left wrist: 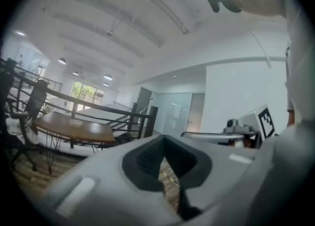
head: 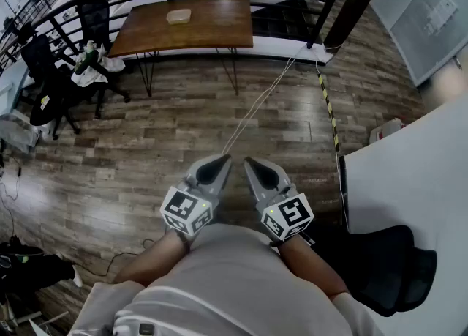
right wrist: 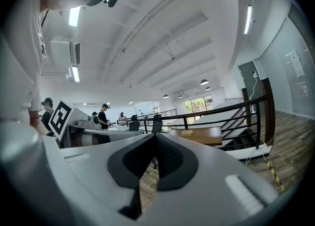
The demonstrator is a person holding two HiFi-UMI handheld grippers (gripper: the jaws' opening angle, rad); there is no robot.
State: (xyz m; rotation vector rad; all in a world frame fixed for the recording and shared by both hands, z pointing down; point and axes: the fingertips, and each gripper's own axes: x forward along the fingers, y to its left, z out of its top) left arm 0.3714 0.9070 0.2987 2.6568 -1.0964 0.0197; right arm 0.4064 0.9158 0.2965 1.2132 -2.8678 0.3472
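While carried side by side, the left hand-held gripper (head: 219,163) and right hand-held gripper (head: 252,165) show jaws pressed together, empty; the table (head: 216,31) lies well ahead, left-forward.

Your head view looks steeply down over the left gripper (head: 221,162) and right gripper (head: 251,163); both gripper views face its far wooden table (head: 197,31).
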